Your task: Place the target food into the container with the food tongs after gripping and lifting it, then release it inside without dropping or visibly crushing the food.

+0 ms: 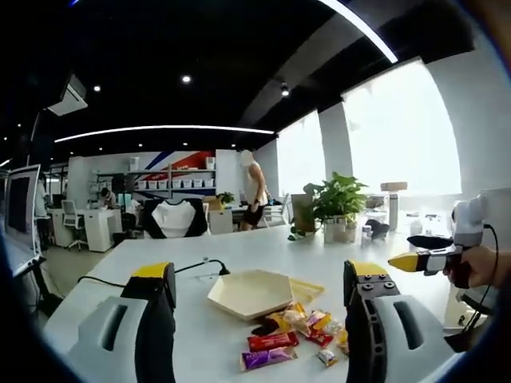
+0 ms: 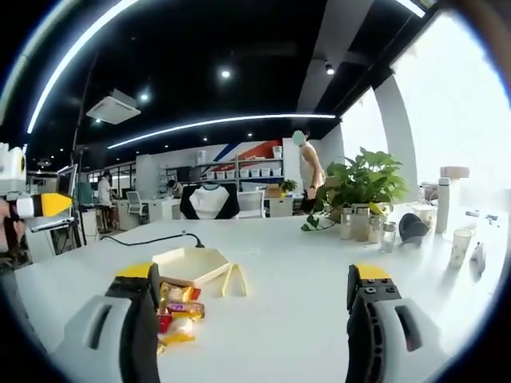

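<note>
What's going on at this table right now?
A person holds a two-jaw gripper in each hand above a white table. The left gripper and right gripper both have their jaws open and empty. A pile of wrapped snacks lies beside a hexagonal container, with yellow food tongs next to it. Nothing has been picked up yet.

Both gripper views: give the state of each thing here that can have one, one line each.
Left claw: open, holding nothing, above the table.
Right claw: open, holding nothing.
Hexagonal container: upright on the white table, nothing visible inside.
Wrapped snacks: loose pile on the table beside the container, untouched.
Yellow tongs: lying on the table, not picked up.
</note>
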The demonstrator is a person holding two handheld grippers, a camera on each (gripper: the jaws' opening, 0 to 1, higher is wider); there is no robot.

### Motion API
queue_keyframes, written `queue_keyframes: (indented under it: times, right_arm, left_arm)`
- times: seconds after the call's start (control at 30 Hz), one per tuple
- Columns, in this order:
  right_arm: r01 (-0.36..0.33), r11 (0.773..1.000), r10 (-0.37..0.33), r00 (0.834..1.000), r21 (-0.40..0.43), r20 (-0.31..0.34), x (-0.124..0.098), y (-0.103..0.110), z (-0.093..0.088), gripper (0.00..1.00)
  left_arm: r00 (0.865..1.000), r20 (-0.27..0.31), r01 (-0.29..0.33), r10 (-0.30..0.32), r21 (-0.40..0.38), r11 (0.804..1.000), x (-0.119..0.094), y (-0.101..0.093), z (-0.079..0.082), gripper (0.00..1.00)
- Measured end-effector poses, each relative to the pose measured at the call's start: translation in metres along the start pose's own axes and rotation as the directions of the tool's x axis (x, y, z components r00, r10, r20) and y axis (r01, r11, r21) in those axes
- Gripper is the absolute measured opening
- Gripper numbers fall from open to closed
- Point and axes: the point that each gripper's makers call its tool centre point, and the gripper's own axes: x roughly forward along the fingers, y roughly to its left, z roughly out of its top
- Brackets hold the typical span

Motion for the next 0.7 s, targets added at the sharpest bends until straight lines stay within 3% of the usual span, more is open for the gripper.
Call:
queue_keyframes:
  times: [0.17,0.33,0.5,0.57,0.7]
  right_arm:
    - [-0.003,1.000,0.003,1.000,-0.002,0.003,-0.001,0.000,0.002,0.99]
    - [-0.005,1.000,0.005,1.000,-0.011,0.005,-0.003,0.000,0.004,0.99]
    - [-0.001,1.000,0.001,1.000,-0.016,0.007,-0.005,-0.003,0.006,0.99]
    - [0.013,1.000,-0.013,1.000,-0.015,0.007,-0.006,-0.007,0.005,0.99]
    - [0.016,1.000,-0.016,1.000,-0.005,0.010,-0.008,-0.009,0.006,0.99]
  left_arm:
    - [0.997,-0.020,0.068,-0.069,-0.045,0.997,0.022,-0.020,-0.009,0.89]
    - [0.993,-0.035,0.114,-0.115,-0.028,0.993,0.042,-0.035,-0.020,0.88]
    - [0.983,-0.059,0.171,-0.177,-0.090,0.981,0.066,-0.053,-0.032,0.81]
    - [0.979,-0.037,0.196,-0.202,-0.120,0.973,0.071,-0.060,-0.030,0.79]
    - [0.972,-0.057,0.219,-0.227,-0.120,0.968,0.083,-0.068,-0.035,0.81]
